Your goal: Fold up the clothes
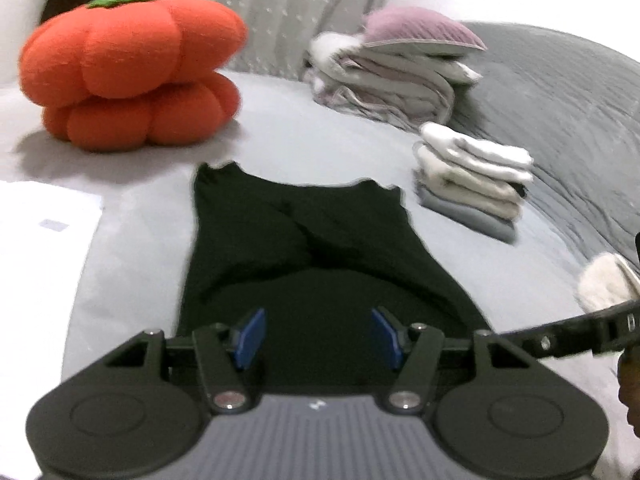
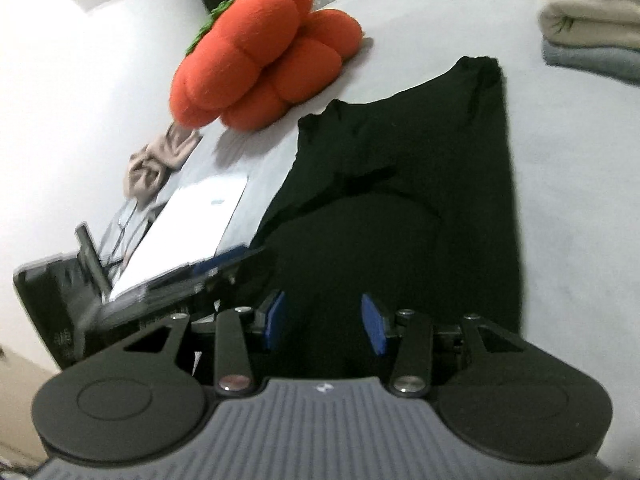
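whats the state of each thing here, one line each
black sleeveless garment: spread flat on bed, partly folded
left gripper: open, empty
right gripper: open, empty
small stack of pale folded clothes: folded, stacked
orange pumpkin-shaped plush cushion: upright on bed

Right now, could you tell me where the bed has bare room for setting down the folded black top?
Bare sheet lies between the black garment and the orange pumpkin cushion, and beyond its far edge toward the curtain. Its right side is crowded by the folded stack and the larger pile; a white laptop borders the left.
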The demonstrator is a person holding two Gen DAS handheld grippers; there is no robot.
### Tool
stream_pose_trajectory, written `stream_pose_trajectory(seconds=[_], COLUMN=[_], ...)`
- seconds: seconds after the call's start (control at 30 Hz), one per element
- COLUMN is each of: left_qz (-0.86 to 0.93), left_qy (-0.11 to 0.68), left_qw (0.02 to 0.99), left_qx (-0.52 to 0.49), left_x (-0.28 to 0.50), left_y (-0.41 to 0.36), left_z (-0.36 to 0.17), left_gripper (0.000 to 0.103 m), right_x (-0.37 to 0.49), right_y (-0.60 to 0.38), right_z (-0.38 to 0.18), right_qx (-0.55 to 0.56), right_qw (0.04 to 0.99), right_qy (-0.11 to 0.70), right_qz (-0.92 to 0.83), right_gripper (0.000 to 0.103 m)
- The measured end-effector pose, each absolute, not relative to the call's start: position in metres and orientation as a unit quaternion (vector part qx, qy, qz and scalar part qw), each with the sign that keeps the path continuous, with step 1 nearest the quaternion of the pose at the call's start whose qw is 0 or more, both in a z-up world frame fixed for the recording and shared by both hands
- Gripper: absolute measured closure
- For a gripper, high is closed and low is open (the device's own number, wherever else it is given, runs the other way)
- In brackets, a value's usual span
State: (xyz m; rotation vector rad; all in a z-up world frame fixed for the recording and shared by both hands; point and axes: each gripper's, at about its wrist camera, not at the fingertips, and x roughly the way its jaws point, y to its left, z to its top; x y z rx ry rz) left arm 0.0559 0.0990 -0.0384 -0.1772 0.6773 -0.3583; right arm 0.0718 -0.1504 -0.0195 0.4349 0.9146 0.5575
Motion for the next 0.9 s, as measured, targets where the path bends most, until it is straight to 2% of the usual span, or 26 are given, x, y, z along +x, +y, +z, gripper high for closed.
stream_pose_trajectory(seconds=[0.23, 0.4, 0.77, 0.9], left_qz=[-0.146, -0.141, -0.147, -0.127], left_qy=[0.314, 0.305, 0.317, 0.328], left_qw=[0.935, 0.940, 0.935, 0.934], left_qx=[-0.074, -0.050, -0.060, -0.072], left_x=[0.081, 0.087, 0.094, 0.097], left_y=[0.113, 0.111, 0.119, 0.125], left_z=[-0.051, -0.055, -0.057, -0.057], left_gripper=[0.044, 0.044, 0.044, 0.051], right_x=[0.126, 0.152, 0.174, 0.179], right_y=[-0.113, -0.100, -0.069, -0.059], right_z=[-0.052, -0.061, -0.063, -0.062], right_qx=[0.252, 0.290, 0.269, 0.259], right_qw=[0.837, 0.847, 0.898, 0.913], right_qy=[0.423, 0.383, 0.302, 0.273], right_qz=[0.239, 0.227, 0.173, 0.153], right_gripper=[0.056, 0.056, 0.057, 0.079])
